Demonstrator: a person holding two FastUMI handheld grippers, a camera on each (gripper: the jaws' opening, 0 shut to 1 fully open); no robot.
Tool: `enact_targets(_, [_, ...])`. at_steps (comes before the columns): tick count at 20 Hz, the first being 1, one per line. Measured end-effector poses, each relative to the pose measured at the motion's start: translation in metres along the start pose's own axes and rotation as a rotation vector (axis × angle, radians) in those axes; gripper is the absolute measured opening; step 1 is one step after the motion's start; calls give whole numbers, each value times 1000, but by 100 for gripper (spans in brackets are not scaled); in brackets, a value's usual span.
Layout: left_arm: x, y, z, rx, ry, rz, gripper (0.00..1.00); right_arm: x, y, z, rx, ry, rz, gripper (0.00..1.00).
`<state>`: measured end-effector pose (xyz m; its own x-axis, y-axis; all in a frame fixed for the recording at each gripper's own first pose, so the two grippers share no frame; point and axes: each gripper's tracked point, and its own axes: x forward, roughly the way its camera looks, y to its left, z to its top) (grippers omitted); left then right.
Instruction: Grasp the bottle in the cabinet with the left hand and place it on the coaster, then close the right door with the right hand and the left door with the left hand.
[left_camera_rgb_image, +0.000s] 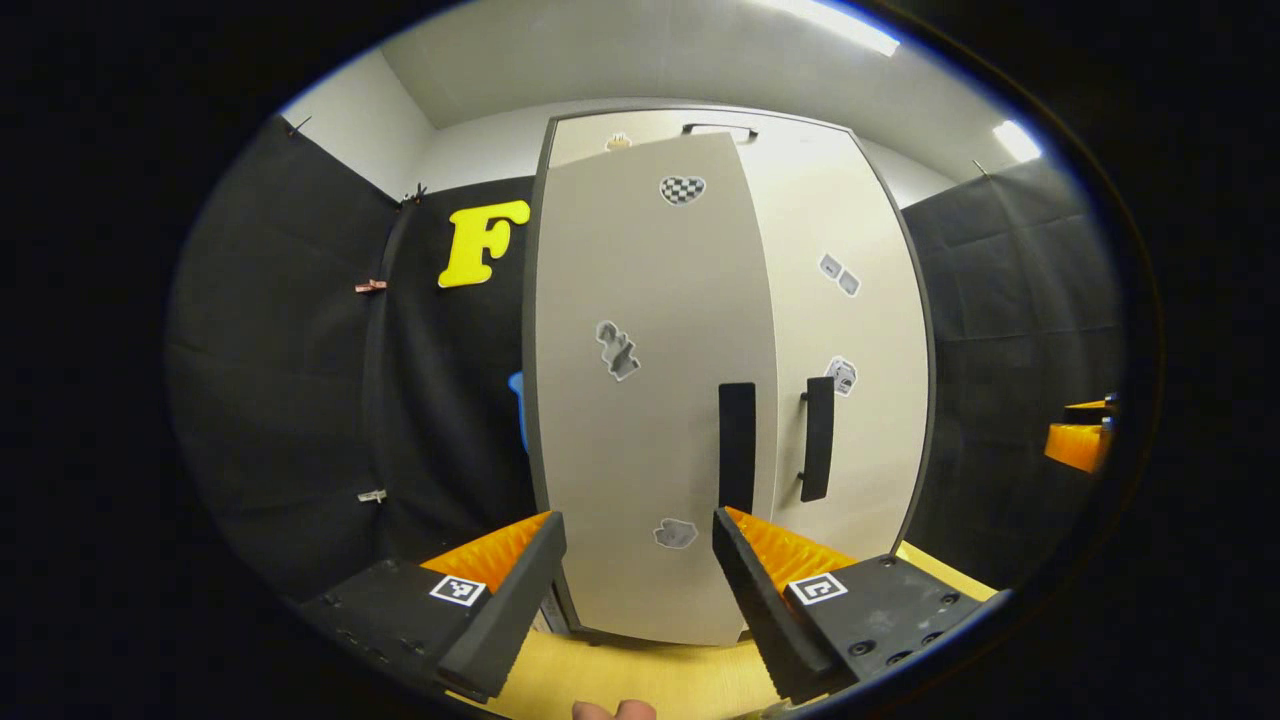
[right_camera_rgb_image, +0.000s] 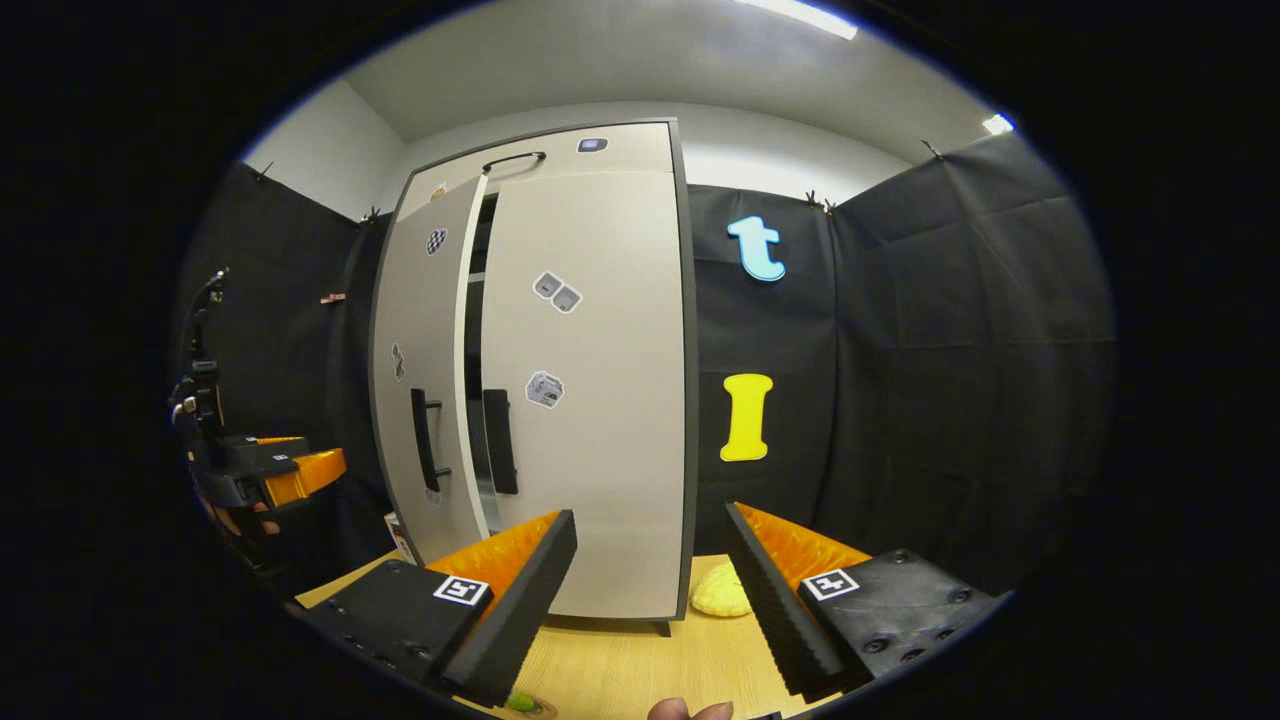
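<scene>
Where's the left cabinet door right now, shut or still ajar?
In the right gripper view the left door stands ajar, a dark gap between it and the shut right door. In the left gripper view it sits straight ahead of the open left gripper.

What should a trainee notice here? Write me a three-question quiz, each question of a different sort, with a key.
1. True or false: the right door is shut.
2. Which door stands ajar? A) the left door B) the right door C) neither
3. Fill in: the left claw is ___ and holds nothing.

Key: 1 true; 2 A; 3 open.
</scene>
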<state>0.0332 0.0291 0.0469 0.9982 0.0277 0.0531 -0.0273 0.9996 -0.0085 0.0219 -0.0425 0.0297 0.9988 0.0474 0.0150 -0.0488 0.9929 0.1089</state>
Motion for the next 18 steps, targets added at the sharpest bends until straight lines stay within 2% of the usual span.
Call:
enact_targets(5, [-40, 23, 10, 22, -16, 12, 94, -5, 24, 4, -28, -10, 11, 98])
enact_targets(9, [-59, 37, 1, 5, 4, 31, 94, -6, 40, 4, -37, -7, 9, 97])
enact_targets(18, [-64, 56, -3, 6, 22, 38, 94, -6, 53, 15, -42, -29, 1, 97])
